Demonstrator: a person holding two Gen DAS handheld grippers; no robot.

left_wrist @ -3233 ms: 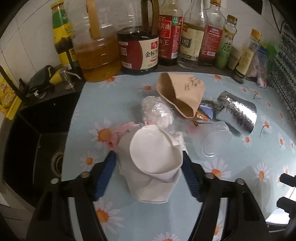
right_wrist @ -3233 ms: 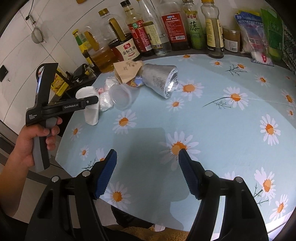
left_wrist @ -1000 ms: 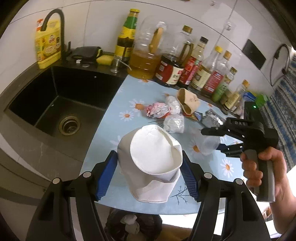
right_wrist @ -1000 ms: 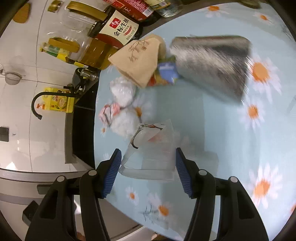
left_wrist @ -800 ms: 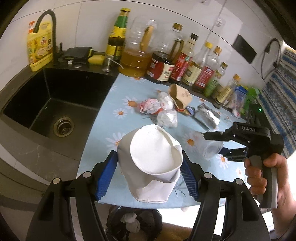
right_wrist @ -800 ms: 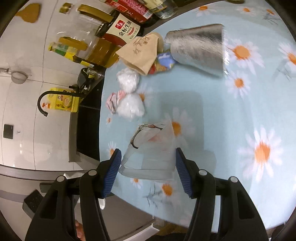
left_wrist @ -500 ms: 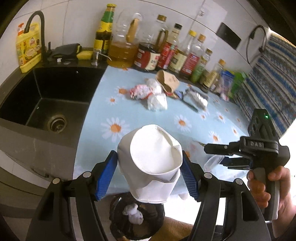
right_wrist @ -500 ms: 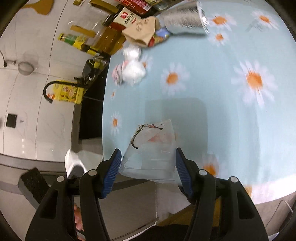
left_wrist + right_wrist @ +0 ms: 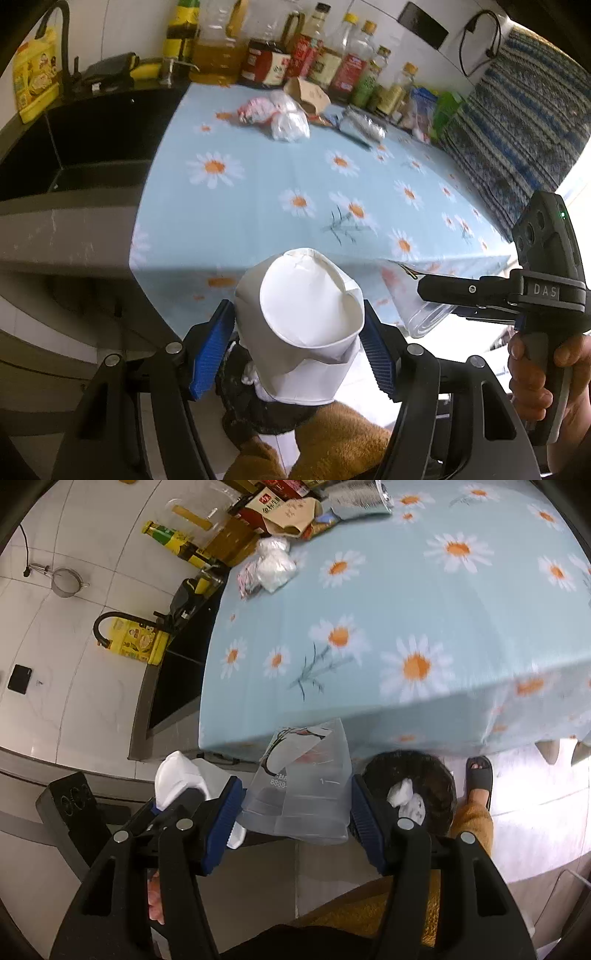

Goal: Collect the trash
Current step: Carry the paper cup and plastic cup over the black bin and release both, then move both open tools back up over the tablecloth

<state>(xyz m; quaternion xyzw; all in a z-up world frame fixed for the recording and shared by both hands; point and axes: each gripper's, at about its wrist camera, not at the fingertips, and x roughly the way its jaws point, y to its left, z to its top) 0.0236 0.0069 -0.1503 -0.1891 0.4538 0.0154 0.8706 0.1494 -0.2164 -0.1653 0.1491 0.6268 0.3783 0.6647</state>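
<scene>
My left gripper (image 9: 295,343) is shut on a crushed white paper cup (image 9: 306,317), held off the table's front edge above a black trash bin (image 9: 258,410). My right gripper (image 9: 295,812) is shut on a clear plastic cup (image 9: 303,790), also off the table edge; the bin (image 9: 410,786) with white tissue in it lies just to its right. The right gripper and its cup show in the left wrist view (image 9: 424,314). The white cup shows in the right wrist view (image 9: 177,775).
On the daisy tablecloth (image 9: 277,192) at the far side lie wrapped plastic balls (image 9: 288,123), a brown paper cup (image 9: 306,94) and a foil bag (image 9: 362,123). Bottles (image 9: 295,55) line the wall. A black sink (image 9: 74,147) is left. A slippered foot (image 9: 478,775) stands by the bin.
Both grippers have drawn back from the table with their cups and now hang past its front edge over the floor bin. Both stay shut.
</scene>
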